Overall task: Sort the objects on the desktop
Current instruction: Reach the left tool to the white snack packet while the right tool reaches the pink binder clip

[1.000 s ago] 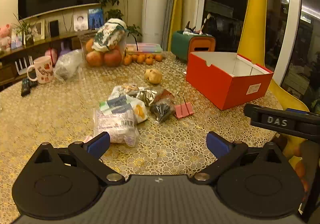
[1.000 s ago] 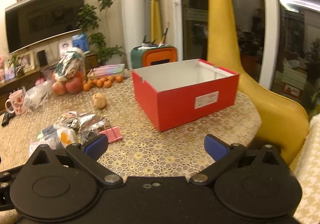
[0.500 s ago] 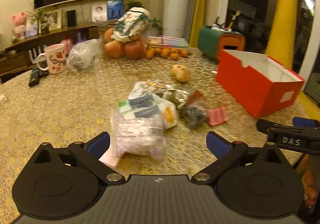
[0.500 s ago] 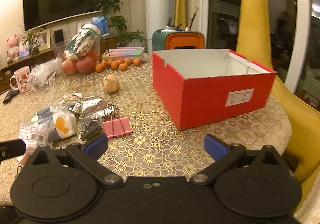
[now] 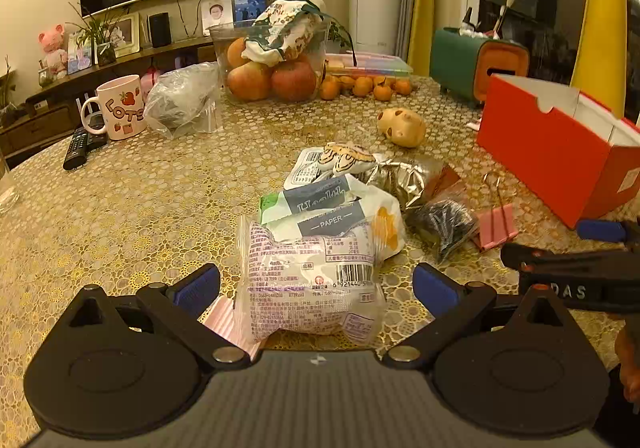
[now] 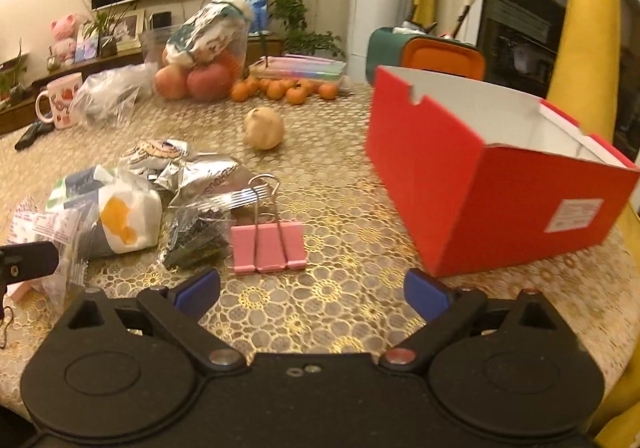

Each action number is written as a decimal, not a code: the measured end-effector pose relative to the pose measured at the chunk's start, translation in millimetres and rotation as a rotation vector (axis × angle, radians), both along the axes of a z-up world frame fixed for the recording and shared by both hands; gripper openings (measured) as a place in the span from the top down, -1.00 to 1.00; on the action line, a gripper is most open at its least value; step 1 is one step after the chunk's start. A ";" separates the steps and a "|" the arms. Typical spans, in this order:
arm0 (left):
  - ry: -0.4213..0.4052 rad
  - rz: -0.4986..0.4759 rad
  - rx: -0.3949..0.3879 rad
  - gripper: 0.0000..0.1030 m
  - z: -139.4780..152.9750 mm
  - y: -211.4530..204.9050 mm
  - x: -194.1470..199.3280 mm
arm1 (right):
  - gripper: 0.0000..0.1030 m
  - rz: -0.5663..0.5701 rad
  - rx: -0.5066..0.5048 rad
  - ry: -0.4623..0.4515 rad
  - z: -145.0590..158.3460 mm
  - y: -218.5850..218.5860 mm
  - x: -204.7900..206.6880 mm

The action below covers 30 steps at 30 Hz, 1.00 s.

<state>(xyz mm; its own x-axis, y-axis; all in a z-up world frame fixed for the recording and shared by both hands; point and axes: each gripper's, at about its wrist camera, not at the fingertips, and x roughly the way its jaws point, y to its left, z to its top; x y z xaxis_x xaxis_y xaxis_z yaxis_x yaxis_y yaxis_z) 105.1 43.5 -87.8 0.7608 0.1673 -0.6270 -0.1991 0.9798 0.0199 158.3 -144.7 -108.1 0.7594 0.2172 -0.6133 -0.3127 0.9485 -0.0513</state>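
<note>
Clear snack packet: dead ahead between left hand-held gripper's spread jaws, long axis crosswise. Right hand-held gripper: closing, nothing between; pink binder clip just ahead.

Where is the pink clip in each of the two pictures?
Left wrist view: the pink binder clip lies right of middle, beside the dark packet.
Right wrist view: the pink binder clip lies just left of middle, ahead of the right gripper, whose jaws are closing on nothing.
Shared landmark: the red box, right of the clip in both.
</note>
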 end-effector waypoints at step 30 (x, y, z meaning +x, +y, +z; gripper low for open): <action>0.016 -0.003 0.031 -0.58 -15.0 -2.1 16.0 | 0.04 0.070 0.034 0.031 -15.0 16.9 31.5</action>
